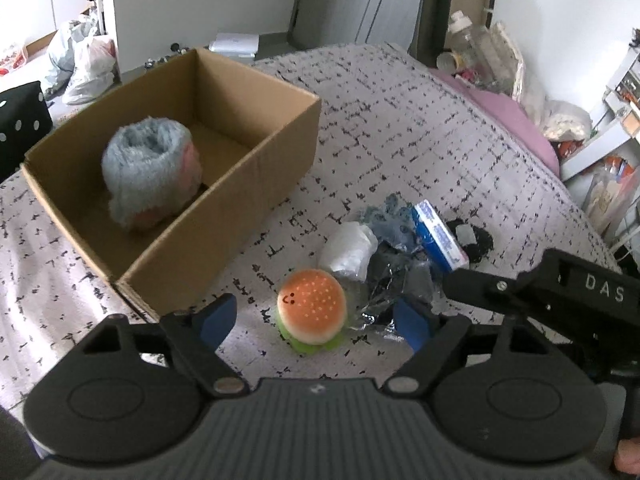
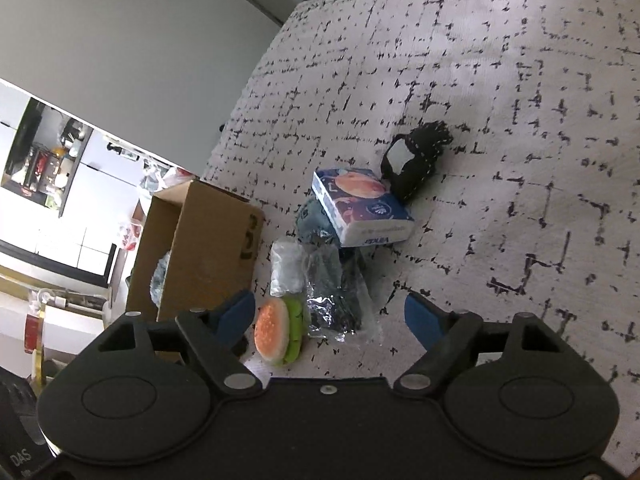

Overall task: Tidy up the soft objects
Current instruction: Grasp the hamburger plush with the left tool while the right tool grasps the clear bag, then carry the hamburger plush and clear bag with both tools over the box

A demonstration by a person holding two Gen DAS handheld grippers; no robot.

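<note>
Left jaws: spread wide, holding nothing; the left gripper [image 1: 316, 320] hangs over the bed with the burger toy between its blue pads [image 1: 218, 318].
Right jaws: spread wide, holding nothing; the right gripper [image 2: 330, 320] hangs over the same pile, and its black body shows at the right edge of the left wrist view.
Burger toy [image 1: 312, 306]: on the bedspread, orange bun with a small face, green layer beneath; just beside the front corner of the box.
Cardboard box [image 1: 256, 160]: open at the top, resting on the bed, left of the pile.
Fluffy grey-and-pink toy [image 1: 150, 172]: inside the box, against its near-left wall.
White plastic bundle [image 1: 348, 248]: touching the burger toy on its far side.
Clear bag with dark contents [image 2: 338, 292]: crumpled, beside the burger toy and white bundle.
Tissue pack [image 2: 362, 204]: blue and white, lying on a grey-blue cloth [image 2: 314, 216] at the far side of the pile.
Black knitted item [image 2: 416, 158]: touching the tissue pack's far corner.
Bed [image 2: 520, 120]: covered in a pale bedspread with black dash marks.
</note>
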